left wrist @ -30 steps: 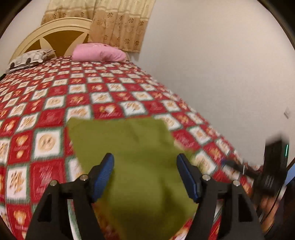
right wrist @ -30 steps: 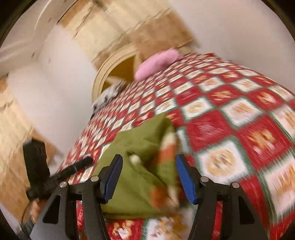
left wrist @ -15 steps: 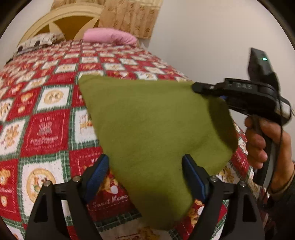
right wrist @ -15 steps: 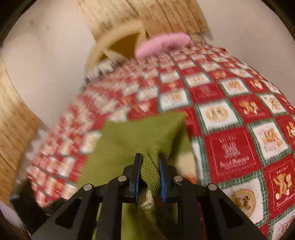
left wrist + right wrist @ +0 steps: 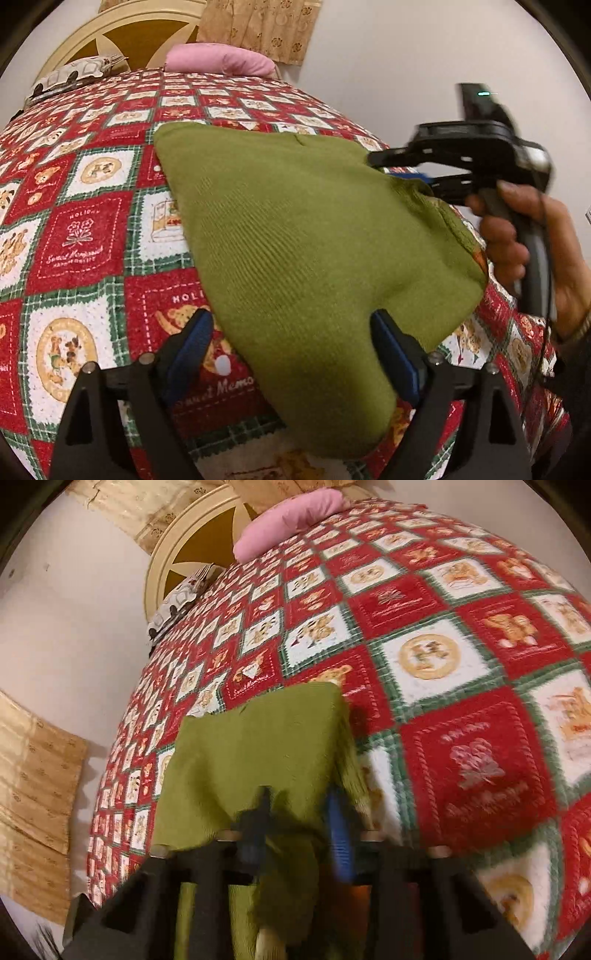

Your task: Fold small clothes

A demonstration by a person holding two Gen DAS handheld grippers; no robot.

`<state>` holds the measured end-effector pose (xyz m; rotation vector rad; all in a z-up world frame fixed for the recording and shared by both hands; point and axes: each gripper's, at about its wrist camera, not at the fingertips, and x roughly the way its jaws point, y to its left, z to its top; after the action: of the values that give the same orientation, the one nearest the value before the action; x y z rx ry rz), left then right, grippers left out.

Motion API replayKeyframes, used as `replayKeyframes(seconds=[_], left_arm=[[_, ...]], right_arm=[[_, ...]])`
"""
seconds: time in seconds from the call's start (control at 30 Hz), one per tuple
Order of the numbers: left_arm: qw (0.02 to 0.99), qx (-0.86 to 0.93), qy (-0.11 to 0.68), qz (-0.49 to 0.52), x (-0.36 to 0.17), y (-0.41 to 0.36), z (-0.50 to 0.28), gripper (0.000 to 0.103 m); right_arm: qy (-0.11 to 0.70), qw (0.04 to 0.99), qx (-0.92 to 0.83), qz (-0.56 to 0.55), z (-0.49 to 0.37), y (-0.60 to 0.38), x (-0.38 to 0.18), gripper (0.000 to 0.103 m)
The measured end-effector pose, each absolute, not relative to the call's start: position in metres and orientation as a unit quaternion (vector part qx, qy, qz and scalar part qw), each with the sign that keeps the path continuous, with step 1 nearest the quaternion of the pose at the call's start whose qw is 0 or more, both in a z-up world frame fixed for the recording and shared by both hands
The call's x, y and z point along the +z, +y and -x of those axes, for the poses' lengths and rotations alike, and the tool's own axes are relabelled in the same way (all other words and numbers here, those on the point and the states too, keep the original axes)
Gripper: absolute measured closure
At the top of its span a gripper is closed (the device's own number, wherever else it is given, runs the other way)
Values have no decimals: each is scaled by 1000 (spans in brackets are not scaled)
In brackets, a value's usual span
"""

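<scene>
An olive green knitted garment lies on the red and white patchwork quilt. My left gripper is open, its blue pads on either side of the garment's near end, not touching it. My right gripper is at the garment's right corner. In the right wrist view the right gripper is blurred, its jaws partly apart with a fold of the green garment between them. Whether the pads still pinch the cloth is unclear.
A pink pillow and a patterned pillow lie by the cream headboard. A white wall runs along the bed's right side. The quilt's near edge is close below my left gripper.
The right gripper closed on the garment's corner and lifted it across. Now its jaws have parted a little. The garment has spread wider over the quilt.
</scene>
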<state>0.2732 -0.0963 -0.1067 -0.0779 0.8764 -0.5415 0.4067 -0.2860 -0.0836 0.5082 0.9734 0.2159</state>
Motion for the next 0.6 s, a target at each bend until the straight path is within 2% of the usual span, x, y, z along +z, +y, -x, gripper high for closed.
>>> replayKeyframes(seconds=[0.17, 0.33, 0.47, 0.53, 0.6], left_arm=[[870, -259, 417, 37, -107, -96, -272, 12], [870, -259, 419, 26, -107, -101, -271, 8], [870, -260, 419, 26, -107, -100, -271, 7], [870, -260, 419, 27, -106, -100, -271, 6], [870, -261, 417, 27, -106, -99, -271, 4]], right_arm=[[429, 890, 60, -140, -413, -270, -59, 98], [477, 873, 41, -93, -436, -269, -85, 98], [455, 886, 31, -80, -424, -272, -74, 96], [425, 902, 22, -71, -408, -276, -57, 90], [397, 913, 36, -83, -389, -280, -39, 89]])
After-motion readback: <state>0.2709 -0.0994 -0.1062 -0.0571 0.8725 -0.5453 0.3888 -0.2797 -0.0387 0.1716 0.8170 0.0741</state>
